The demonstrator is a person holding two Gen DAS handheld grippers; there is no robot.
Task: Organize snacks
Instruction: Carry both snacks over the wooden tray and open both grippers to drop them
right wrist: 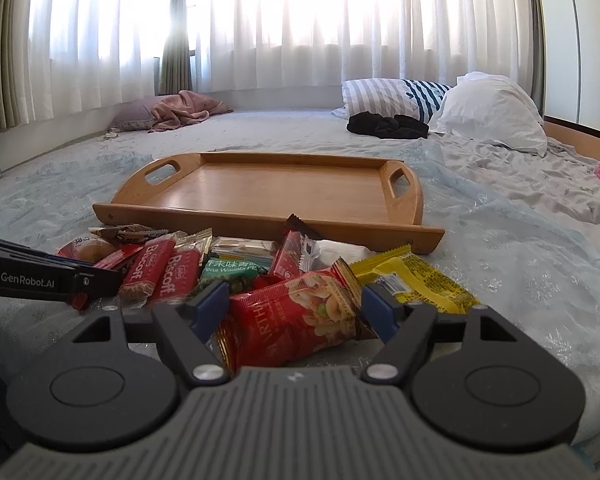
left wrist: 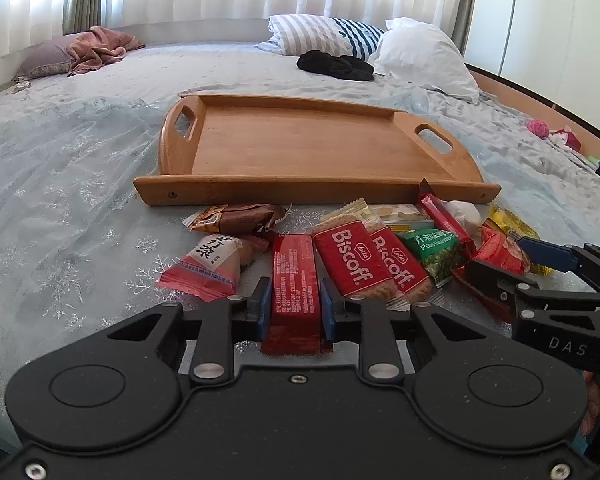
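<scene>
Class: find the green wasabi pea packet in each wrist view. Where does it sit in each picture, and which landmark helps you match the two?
Left wrist view: green packet, right of centre, just right of the two Biscoff packs.
Right wrist view: green packet, left of centre, again just right of the Biscoff packs.
Shared landmark: the wooden tray behind the snacks.

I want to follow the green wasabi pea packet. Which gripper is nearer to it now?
Right. The right gripper straddles a red nut bag directly in front of the green wasabi pea packet. The left gripper is farther away, shut on a red bar beyond both Biscoff packs.
</scene>
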